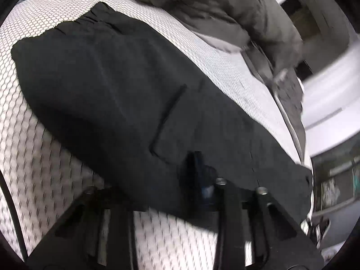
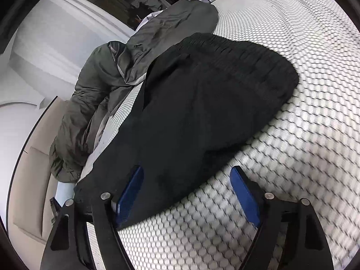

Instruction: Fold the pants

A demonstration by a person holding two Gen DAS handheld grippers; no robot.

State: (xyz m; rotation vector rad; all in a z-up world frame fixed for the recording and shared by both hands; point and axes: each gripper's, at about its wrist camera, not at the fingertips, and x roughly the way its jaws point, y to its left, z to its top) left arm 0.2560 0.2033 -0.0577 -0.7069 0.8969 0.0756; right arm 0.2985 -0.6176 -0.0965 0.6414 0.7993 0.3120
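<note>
Black pants (image 1: 126,94) lie flat on a white bed cover with a honeycomb print (image 1: 40,153). In the left wrist view my left gripper (image 1: 198,171) is shut on the near edge of the pants, close to a back pocket seam; the cloth covers the left finger. In the right wrist view the pants (image 2: 202,112) stretch away with the elastic waistband (image 2: 243,51) at the far end. My right gripper (image 2: 191,193) is open, its blue pads (image 2: 245,195) wide apart, the left pad over the pants' near edge, the right pad over the bed cover (image 2: 292,157).
A crumpled grey-green jacket (image 2: 101,94) lies on the bed beside the pants, along the bed's edge; it also shows in the left wrist view (image 1: 225,11). White furniture (image 2: 45,45) and a beige floor (image 2: 33,180) lie beyond the bed edge.
</note>
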